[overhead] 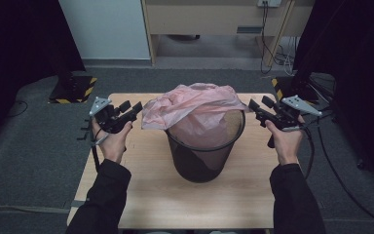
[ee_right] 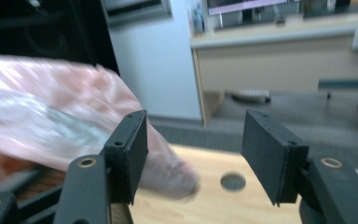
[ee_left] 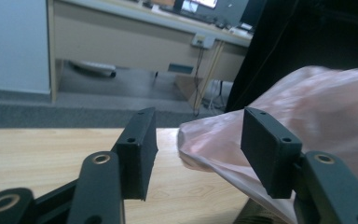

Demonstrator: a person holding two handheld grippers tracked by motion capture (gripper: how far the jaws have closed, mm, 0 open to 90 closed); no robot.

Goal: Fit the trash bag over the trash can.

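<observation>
Room: a grey carpeted floor is seen around the table, with a pale wooden desk at the far wall and dark curtains at both sides; a white panel stands at the far left.
Surface: a light wooden table is seen from above, its bare top reaching from the near edge to the far edge.
Bin: a black mesh waste bin stands upright near the middle of the table, between the two grippers.
Bag: a pink plastic bag is laid in and over the bin; its edge is draped over the rim on the left side and bunched above the opening, while part of the rim at the right is left bare.
Left gripper: the left gripper is held by the left hand just beside the bag's left edge. Its jaws are spread apart; in the left gripper view a fold of the bag lies between the pads, and no pad is seen pressing on it.
Right gripper: the right gripper is held by the right hand just beside the bin's right rim. Its jaws are parted; in the right gripper view the blurred bag is seen behind and to the left of the left pad, with nothing clamped.
Sleeves: both forearms are covered by dark sleeves entering from the near edge.
</observation>
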